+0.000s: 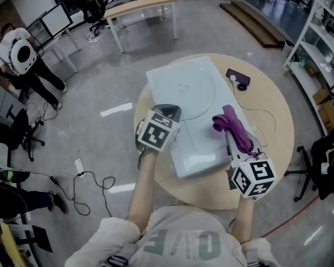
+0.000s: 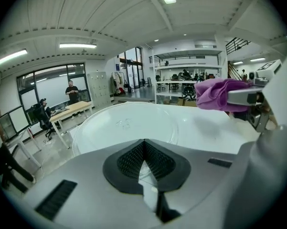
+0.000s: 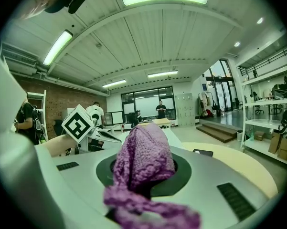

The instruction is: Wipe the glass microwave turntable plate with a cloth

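Purple cloth, clamped in the right gripper, hovered at the glass turntable plate's 4 o'clock, ready to wipe. The left gripper pinched its 7 o'clock rim, probably steadying it on the microwave.

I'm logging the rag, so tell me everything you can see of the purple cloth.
The purple knitted cloth is bunched and crumpled, pinched in the shut right gripper, with a loose tail draping back over the jaws. It hangs above the right side of the white microwave, not touching the round glass plate.
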Motion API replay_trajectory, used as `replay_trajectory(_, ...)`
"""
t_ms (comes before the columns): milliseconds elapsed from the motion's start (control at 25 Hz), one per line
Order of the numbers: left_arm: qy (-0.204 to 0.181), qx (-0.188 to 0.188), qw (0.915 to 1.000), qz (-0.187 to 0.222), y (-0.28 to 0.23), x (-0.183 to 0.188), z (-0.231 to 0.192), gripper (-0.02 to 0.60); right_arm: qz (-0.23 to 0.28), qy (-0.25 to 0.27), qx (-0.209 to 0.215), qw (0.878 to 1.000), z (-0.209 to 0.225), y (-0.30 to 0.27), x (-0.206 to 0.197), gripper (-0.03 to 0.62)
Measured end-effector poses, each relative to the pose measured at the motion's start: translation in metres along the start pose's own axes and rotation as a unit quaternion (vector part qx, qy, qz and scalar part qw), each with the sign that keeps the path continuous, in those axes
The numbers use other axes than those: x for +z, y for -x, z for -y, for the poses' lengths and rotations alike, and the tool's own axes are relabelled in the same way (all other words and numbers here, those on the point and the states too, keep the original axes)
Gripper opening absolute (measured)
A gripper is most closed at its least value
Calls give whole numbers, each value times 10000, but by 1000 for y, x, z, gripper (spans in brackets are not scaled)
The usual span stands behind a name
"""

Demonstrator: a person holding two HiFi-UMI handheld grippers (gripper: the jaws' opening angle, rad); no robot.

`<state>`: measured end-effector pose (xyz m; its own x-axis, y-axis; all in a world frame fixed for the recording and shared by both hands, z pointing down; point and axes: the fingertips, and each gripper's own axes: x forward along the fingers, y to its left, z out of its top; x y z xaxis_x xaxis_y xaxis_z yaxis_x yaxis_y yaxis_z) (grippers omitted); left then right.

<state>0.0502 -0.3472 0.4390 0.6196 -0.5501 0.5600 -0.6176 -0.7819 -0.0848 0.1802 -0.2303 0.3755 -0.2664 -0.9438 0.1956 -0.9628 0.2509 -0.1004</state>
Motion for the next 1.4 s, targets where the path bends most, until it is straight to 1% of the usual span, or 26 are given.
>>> replay_trajectory(240,-269,-282,9992,-27,6,-3,15,2,-88,70,12,9999,-7,0,-3,52)
replay_trajectory(440,-462,-587,9972,-35,12,-4,32,2,-150,81,42,9998,-12,3,-5,52)
replay_trajectory(600,-614,-888,9941,-103,16,-5,51,0,-201,72,76,9997,-14,5,-10,52)
replay_trajectory(720,-845,-1112,9902,-88,24,-9,69,2,-234,75,103,9996,-23,10,-13,52)
replay_trajectory(800,-962,-1178,9884,-51,29,-11,76,2,-247,77,115,9996,-27,14,-14,52)
replay_trajectory(1160,-974,-1370,9858,1,46,-24,96,1,-278,100,82,9995,-37,38,-22,52)
replay_trajectory(1400,-1256,-1732,9768,116,61,-31,114,0,-255,145,156,9994,-44,43,-18,52)
